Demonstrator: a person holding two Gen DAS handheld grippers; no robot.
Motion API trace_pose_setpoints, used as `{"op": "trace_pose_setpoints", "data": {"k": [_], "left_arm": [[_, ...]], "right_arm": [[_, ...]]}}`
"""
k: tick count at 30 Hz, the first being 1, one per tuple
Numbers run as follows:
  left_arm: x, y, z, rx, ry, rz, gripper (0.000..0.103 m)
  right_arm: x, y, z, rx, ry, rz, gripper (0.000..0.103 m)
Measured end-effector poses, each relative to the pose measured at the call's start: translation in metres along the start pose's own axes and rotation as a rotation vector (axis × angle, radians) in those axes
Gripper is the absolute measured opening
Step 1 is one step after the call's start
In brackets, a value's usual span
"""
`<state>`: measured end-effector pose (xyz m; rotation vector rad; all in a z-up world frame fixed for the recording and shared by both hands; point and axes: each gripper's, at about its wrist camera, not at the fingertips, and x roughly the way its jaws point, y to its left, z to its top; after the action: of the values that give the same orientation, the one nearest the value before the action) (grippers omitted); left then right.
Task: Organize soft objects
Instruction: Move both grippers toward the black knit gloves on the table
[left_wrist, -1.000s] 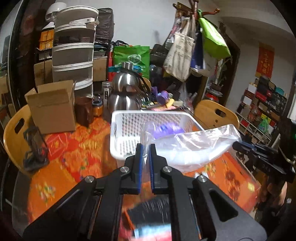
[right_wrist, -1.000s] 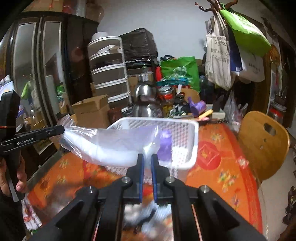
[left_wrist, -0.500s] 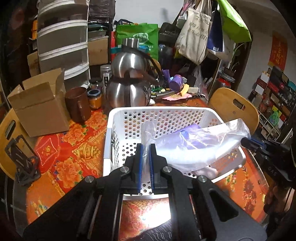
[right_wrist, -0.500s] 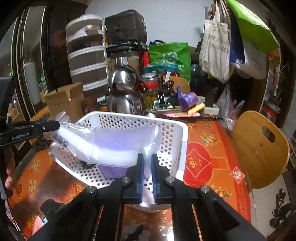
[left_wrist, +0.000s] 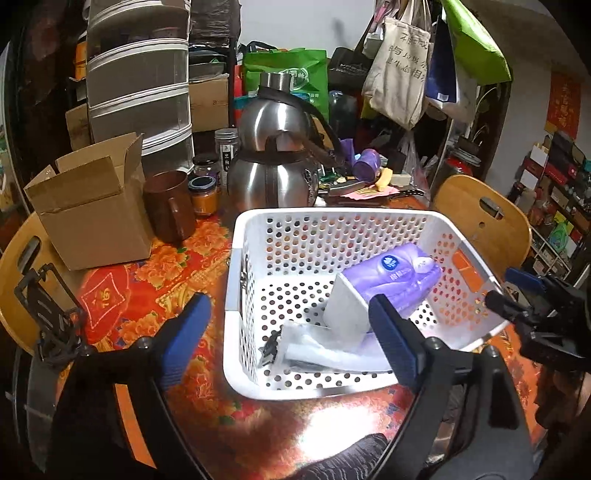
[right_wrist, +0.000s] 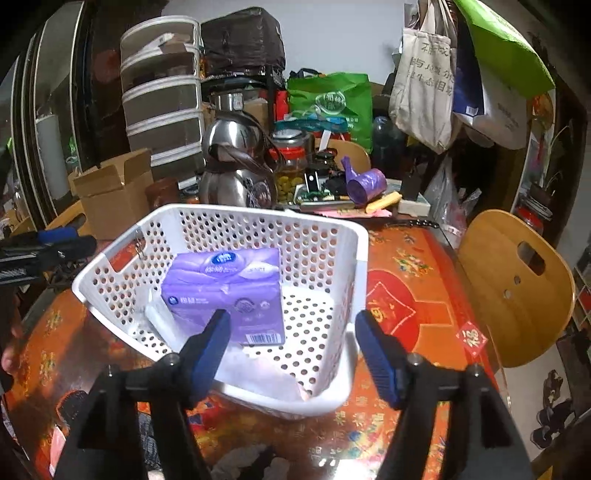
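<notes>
A white perforated basket (left_wrist: 236, 258) (right_wrist: 360, 266) stands on the red floral table. Inside lie a purple tissue pack (left_wrist: 397, 277) (right_wrist: 225, 284) and a clear plastic bag (left_wrist: 325, 354) (right_wrist: 159, 321) on the basket floor beside it. My left gripper (left_wrist: 284, 332) is open and empty, near the basket's near-left corner. My right gripper (right_wrist: 291, 343) is open and empty, over the basket's near rim. The right gripper also shows at the right edge of the left wrist view (left_wrist: 517, 295), and the left gripper at the left edge of the right wrist view (right_wrist: 48, 243).
A cardboard box (left_wrist: 88, 206), brown mug (left_wrist: 168, 206), jars and a steel kettle (left_wrist: 273, 166) stand behind the basket. Wooden chairs (right_wrist: 513, 280) ring the table. Dark cloth items (left_wrist: 347, 458) lie at the near table edge.
Both grippers were shut on the ends of the clear bag, carrying it over the basket. Now both have opened and the bag lies in the basket.
</notes>
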<state>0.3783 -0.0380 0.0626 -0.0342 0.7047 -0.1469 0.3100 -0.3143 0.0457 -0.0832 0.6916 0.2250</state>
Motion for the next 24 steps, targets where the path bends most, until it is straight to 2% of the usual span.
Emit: {"op": "trace_pose_setpoints", "data": {"k": [10,15,18,20,24], "left_arm": [[-0.009,0.008,-0.008,0.000,0.003,0.020,0.087],[-0.024,0.011,-0.023,0.002,0.009,0.030,0.087],[-0.042,0.012,-0.043,0.005,0.014,0.024,0.087],[-0.052,0.013,-0.059,0.004,0.023,0.017,0.087],[-0.066,0.007,-0.097,0.012,0.048,0.010,0.087]], "right_arm": [[-0.003,0.006,-0.004,0.005,0.003,0.001,0.071],[-0.019,0.002,-0.013,0.039,-0.001,0.015,0.072],[-0.035,0.003,-0.029,0.051,-0.006,0.012,0.073],[-0.046,0.004,-0.046,0.064,-0.009,0.019,0.078],[-0.059,0.011,-0.085,0.068,0.008,0.031,0.078]]}}
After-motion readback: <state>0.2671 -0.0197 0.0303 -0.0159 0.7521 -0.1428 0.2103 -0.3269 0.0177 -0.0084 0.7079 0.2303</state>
